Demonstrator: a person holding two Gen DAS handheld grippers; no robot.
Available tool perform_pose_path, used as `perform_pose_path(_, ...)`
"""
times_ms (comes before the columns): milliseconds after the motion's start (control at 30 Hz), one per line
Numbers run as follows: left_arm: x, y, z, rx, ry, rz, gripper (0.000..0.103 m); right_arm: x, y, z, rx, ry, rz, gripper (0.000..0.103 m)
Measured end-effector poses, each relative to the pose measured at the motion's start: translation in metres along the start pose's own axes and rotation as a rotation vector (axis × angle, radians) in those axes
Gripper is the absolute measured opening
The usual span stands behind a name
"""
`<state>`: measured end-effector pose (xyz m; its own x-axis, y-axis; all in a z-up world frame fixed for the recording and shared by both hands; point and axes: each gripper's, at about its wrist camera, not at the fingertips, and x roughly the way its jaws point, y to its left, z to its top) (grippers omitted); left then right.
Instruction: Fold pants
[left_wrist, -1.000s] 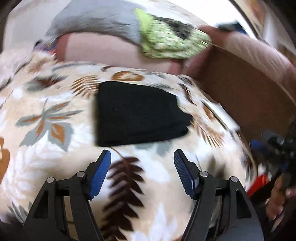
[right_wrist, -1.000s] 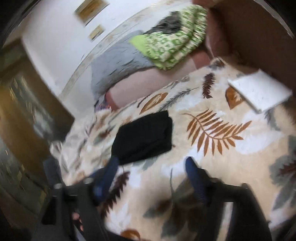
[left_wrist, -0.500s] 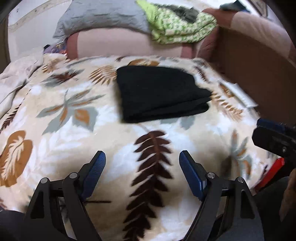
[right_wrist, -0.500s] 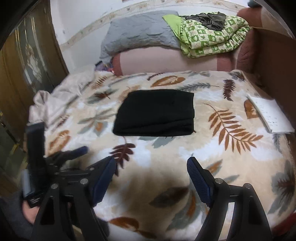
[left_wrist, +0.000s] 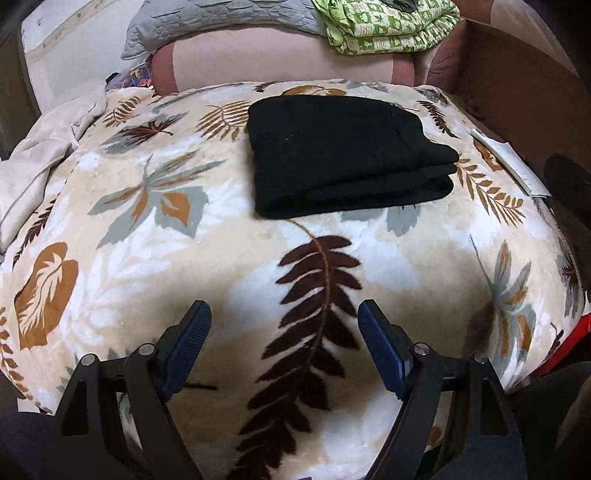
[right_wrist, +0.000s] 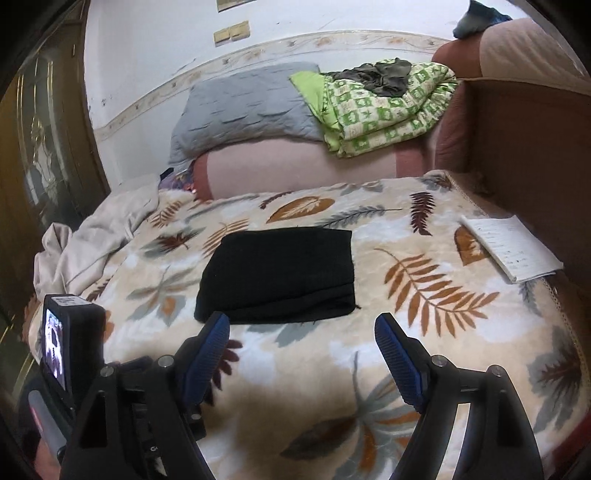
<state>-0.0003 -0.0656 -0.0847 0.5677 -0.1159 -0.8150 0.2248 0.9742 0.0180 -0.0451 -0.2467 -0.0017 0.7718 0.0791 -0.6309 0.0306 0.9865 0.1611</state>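
Note:
The black pants (left_wrist: 347, 155) lie folded into a thick rectangle on the leaf-patterned blanket (left_wrist: 147, 258); they also show in the right wrist view (right_wrist: 277, 273). My left gripper (left_wrist: 284, 321) is open and empty, held back from the pants over the blanket's near part. My right gripper (right_wrist: 302, 332) is open and empty, its tips just short of the pants' near edge. The left gripper's camera body (right_wrist: 70, 354) shows at the lower left of the right wrist view.
A white notebook (right_wrist: 509, 247) lies at the blanket's right edge. A grey pillow (right_wrist: 243, 103) and a green checked quilt (right_wrist: 384, 107) sit on the pink headrest behind. A crumpled beige sheet (right_wrist: 92, 240) lies at left. A brown sofa side (right_wrist: 524, 140) stands at right.
Both grippers have pulled back from the folded pants toward the blanket's near edge and steadied. The pants have not moved.

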Motion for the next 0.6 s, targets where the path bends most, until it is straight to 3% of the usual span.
perform_pose_path(267, 0.011, -0.015, 0.008, 0.069, -0.037, 0.088, 0.084, -0.011, -0.009, -0.002, -0.012, -0.021, 0.037, 0.082)
perform_pose_path(600, 0.007, -0.019, 0.004, 0.096, -0.054, 0.023, 0.089, -0.016, -0.005, -0.006, -0.047, -0.027, 0.024, 0.082)
